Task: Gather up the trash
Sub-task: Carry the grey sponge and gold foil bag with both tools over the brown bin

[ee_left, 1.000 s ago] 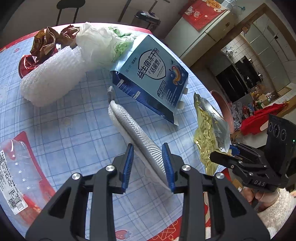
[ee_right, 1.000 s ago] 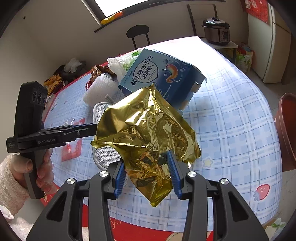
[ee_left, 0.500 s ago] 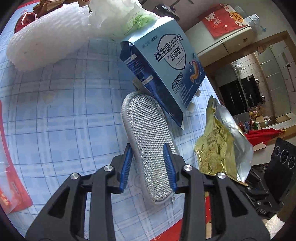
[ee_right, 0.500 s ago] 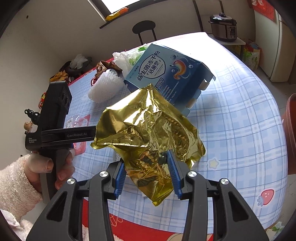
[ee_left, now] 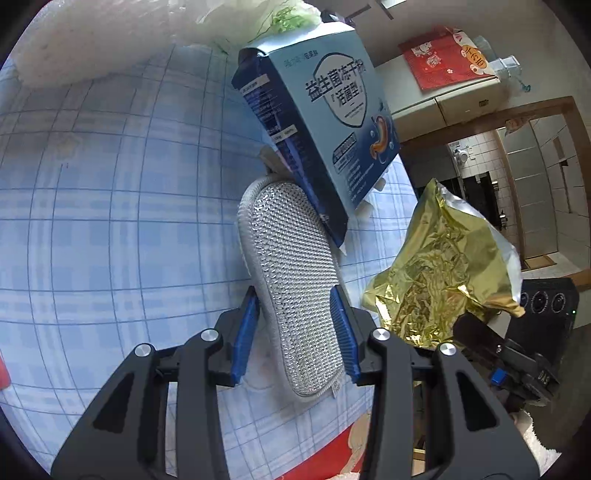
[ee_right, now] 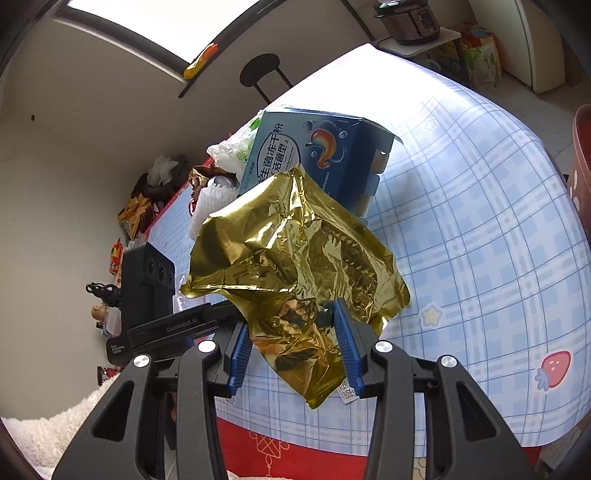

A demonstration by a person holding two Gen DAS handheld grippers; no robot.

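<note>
Across the checked tabletop [ee_left: 110, 229] our left gripper [ee_left: 297, 334], jaws just widening, straddles the grey insole [ee_left: 291, 288] loosely, while the right gripper [ee_right: 293, 343] clamps the gold foil bag [ee_right: 295, 258] aloft for disposal.

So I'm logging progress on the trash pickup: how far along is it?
Nothing visibly binned yet. In hand: the right gripper is shut on the gold foil bag, lifted. The left gripper, jaws just opening, straddles the grey insole lying on the table. Left: blue box, white foam, plastic bag.
</note>
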